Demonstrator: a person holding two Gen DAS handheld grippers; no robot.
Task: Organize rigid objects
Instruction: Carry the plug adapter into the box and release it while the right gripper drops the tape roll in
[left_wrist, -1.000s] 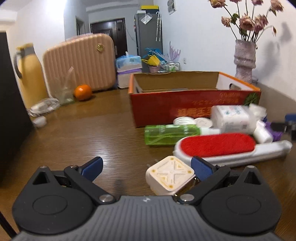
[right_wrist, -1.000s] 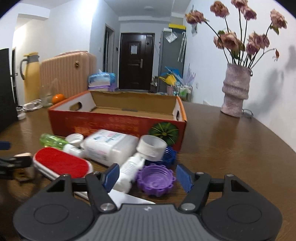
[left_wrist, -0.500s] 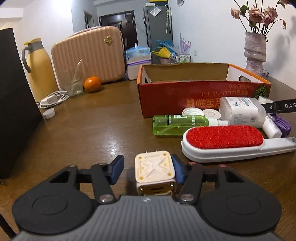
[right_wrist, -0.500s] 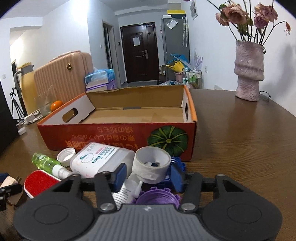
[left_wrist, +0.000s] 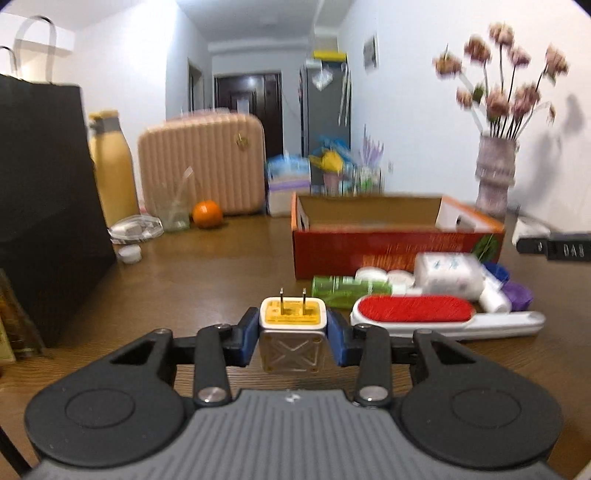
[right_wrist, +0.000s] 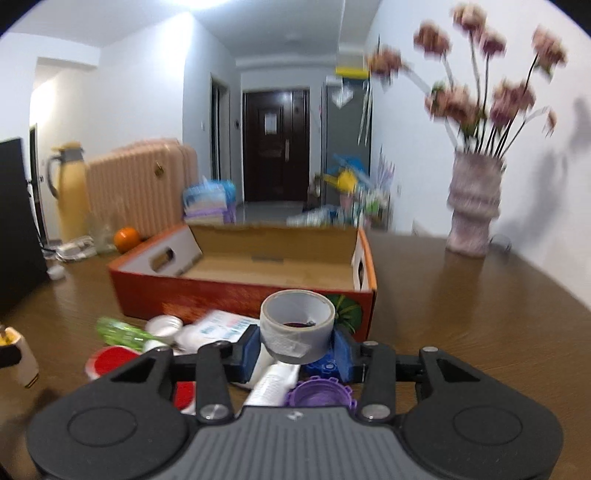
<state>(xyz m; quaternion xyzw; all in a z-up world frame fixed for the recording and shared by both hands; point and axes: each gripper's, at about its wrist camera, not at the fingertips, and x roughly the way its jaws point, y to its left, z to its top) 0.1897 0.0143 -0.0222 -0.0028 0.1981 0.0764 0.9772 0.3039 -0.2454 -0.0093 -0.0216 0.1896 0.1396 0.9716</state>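
The left gripper has its blue pads pressed on the sides of a white plug and the jaws are closing on it — prongs up, clear of the table. The right gripper has a grey tape roll between its pads, hole upward, jaws closing on it as well, the roll lifted above the clutter. The risks, as I judge them: the plug is held only low on its smooth flanks, so a quick swing could let it pivot or slip out before it gets over the box; the roll is round and may squash or rotate between flat pads, then drop back onto the purple cap and white bottle right beneath it and scatter them. The two hands are also near each other — the right one's finger shows at the right edge of the left view — so both heading for the same opening could collide. From the left gripper the box lies ahead and to the right, past the red brush and green bottle. From the right gripper it sits straight ahead, just beyond the roll, open and seemingly empty.
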